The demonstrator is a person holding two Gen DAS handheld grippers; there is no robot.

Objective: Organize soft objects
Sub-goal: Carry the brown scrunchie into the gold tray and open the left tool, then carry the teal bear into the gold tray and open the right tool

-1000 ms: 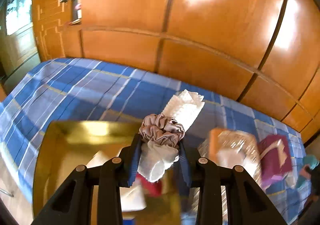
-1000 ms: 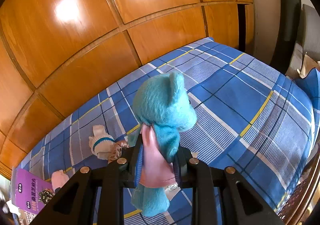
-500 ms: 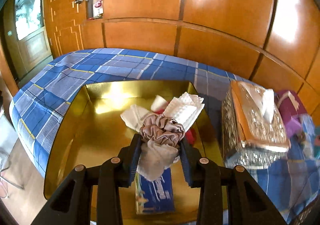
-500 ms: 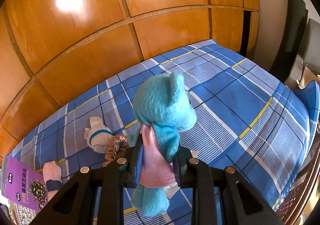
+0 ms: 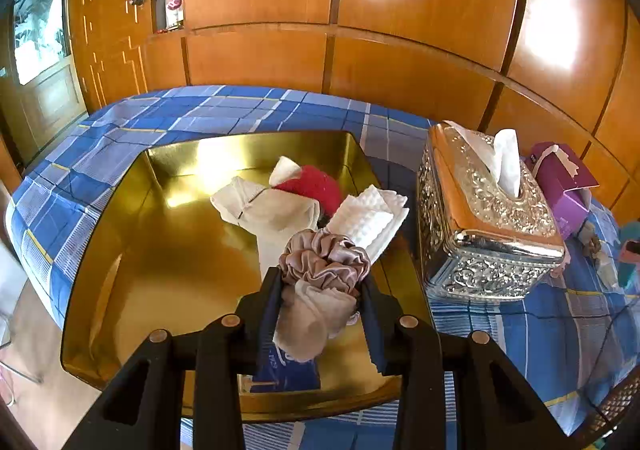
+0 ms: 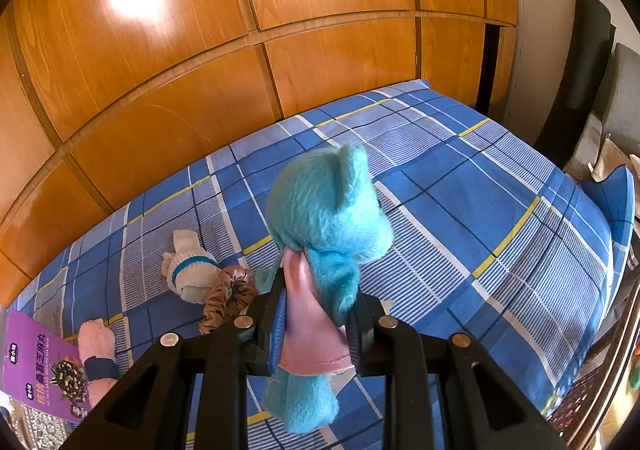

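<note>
Left hand-held gripper [image 5: 322,304]: matte black plastic body, two angular arms with triangular cut-outs, four round copper-coloured screw heads across the front. Fingers [image 5: 269,312] were flat black plates with ridged, blue-edged inner pads. Right hand-held gripper [image 6: 318,320]: same black build, four silver-toned screw heads, blue ridged pad on its fingers [image 6: 278,324]. No cables, markings or sleeves were visible.

A rolled white cloth [image 5: 362,223] cinched by a dusty-pink satin scrunchie [image 5: 324,262] sits low-center of the left view, above the gold tray [image 5: 120,250] holding a cream sock [image 5: 264,205] and a red fuzzy thing [image 5: 312,185]. The teal plush [image 6: 328,209] in pink is center of the right view, upright.
</note>
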